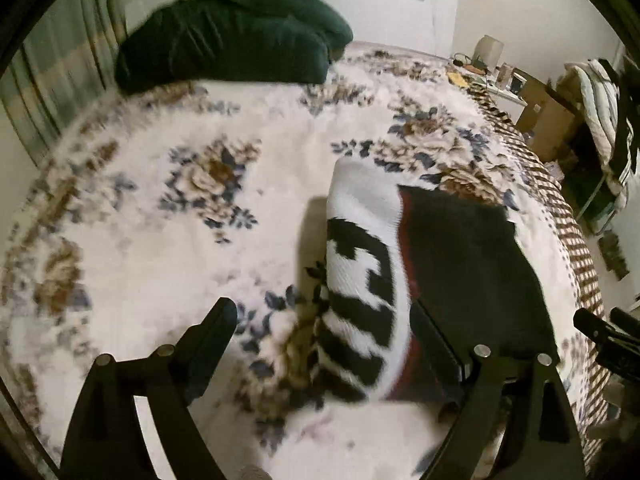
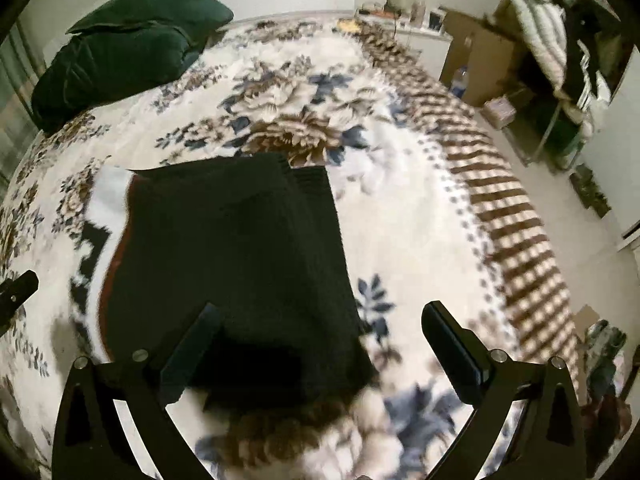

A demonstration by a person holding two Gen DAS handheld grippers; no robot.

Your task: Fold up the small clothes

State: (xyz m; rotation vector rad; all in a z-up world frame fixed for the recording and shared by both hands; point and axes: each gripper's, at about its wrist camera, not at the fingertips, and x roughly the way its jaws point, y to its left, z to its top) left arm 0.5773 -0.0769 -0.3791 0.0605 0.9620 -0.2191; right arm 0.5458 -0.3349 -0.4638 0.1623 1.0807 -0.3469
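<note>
Left wrist view: the left gripper (image 1: 324, 330) stands wide, its jaws well apart and holding nothing; the left finger (image 1: 216, 330) hangs over bare floral bedspread (image 1: 168, 120), the right finger (image 1: 434, 344) overlaps the dark part of the garment (image 1: 460, 264), and whether it touches the cloth cannot be told. Garment lies on the bed, right of centre in this view: a black knit panel over a white part with bold black pattern (image 1: 360, 280), a dark red band along the seam between them. What kind of garment it is cannot be made out; motion blur softens the whole frame, and the near edge of the cloth is hidden behind the gripper frame. Right wrist view: the right gripper (image 2: 320, 332) is likewise spread wide, empty; one finger (image 2: 196, 344) lies over the black cloth (image 2: 240, 260), the other (image 2: 448, 340) over the bedspread (image 2: 400, 208) beside it. Contact again not discernible. The black panel appears doubled, a stepped corner at its far edge; the white part shows only as a strip at the left. A dark green pillow (image 2: 120, 48) sits at the far left of the bed. Tip of the other gripper cut off at each frame's edge. Room clutter beyond the bed too blurred to identify.
</note>
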